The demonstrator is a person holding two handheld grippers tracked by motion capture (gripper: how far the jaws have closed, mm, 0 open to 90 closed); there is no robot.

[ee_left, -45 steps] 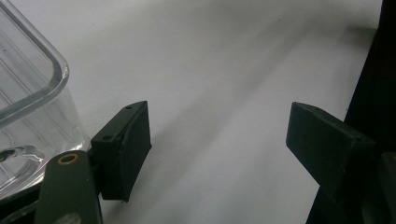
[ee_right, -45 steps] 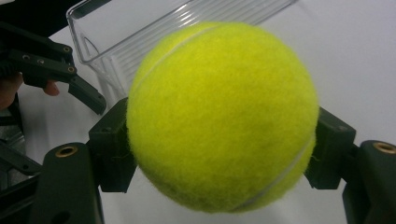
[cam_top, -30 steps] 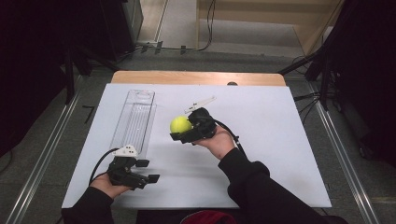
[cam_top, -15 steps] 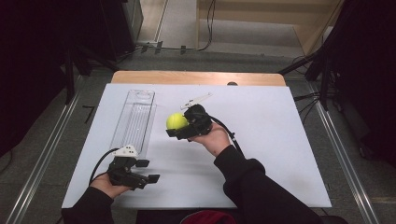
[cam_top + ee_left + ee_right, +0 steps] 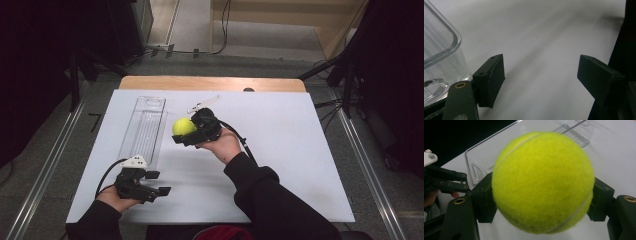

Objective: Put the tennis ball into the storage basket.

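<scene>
A yellow-green tennis ball (image 5: 183, 126) (image 5: 542, 182) is clamped between the jaws of my right gripper (image 5: 186, 134) (image 5: 541, 200), held above the white table just right of a long clear plastic tray (image 5: 145, 127) (image 5: 477, 161). My left gripper (image 5: 159, 184) (image 5: 540, 80) rests near the table's front left, below the tray's near end, jaws wide apart with nothing between them. The tray's rounded corner (image 5: 441, 50) sits just left of the left gripper's jaw.
The white table top (image 5: 290, 150) stretches bare to the right. A small white flat piece (image 5: 204, 104) lies behind the right gripper. A wooden strip (image 5: 210, 83) runs along the far edge. Metal rails flank the table on the floor.
My right gripper has carried the ball leftward and a little farther away, closer to the clear tray. The left gripper has stayed still.
</scene>
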